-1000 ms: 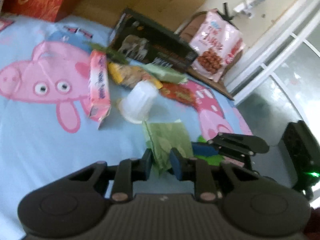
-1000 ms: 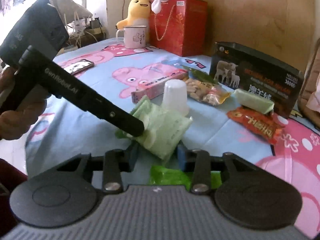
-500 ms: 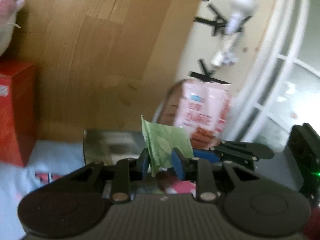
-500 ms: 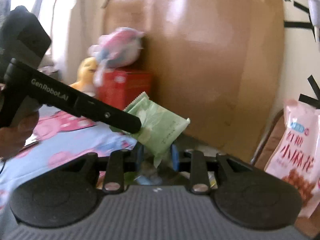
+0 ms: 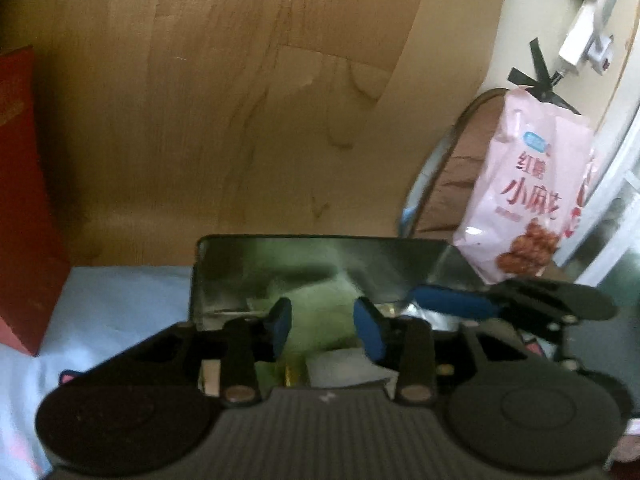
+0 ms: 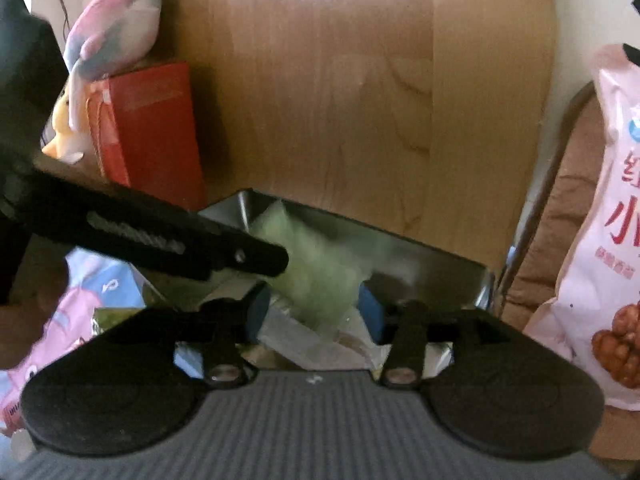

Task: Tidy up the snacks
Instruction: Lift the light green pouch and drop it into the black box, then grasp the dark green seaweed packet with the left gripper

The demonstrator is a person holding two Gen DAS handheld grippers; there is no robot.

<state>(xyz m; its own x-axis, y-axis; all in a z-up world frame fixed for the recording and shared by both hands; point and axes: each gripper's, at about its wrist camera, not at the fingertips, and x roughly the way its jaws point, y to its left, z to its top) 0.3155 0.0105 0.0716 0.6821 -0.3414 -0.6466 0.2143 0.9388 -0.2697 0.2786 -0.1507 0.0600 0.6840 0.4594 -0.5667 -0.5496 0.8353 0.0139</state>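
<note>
Ahead of both my tools stood a tall wooden panel (image 5: 248,92), filling most of what I could see. Low against it, straight in front of my fingers, sat the dark box (image 6: 424,256) with its shiny silver inside open toward me. To the right of my tools a big pink snack bag (image 5: 528,196) leaned upright against a brown cushioned chair (image 6: 560,232). Off to the left a red gift bag (image 6: 152,128) stood on the blue cartoon cloth (image 5: 120,296), with a soft plush toy (image 6: 108,32) on top of it.

My left gripper (image 5: 323,328) was spread, its blue pads apart and nothing gripped between them; past the gap I saw only a green blur inside the box. Its arm crossed the right wrist view from the left, the tip lying against the green snack packet (image 6: 316,272).

My right gripper (image 6: 316,312) also stood spread, with the green packet sitting in the gap just ahead of the pads, over the box opening. The packet was smeared by blur, so I could not tell whether either pad touched it. Under my right fingers lay a few pale wrappers (image 6: 312,340), too unclear to name.
</note>
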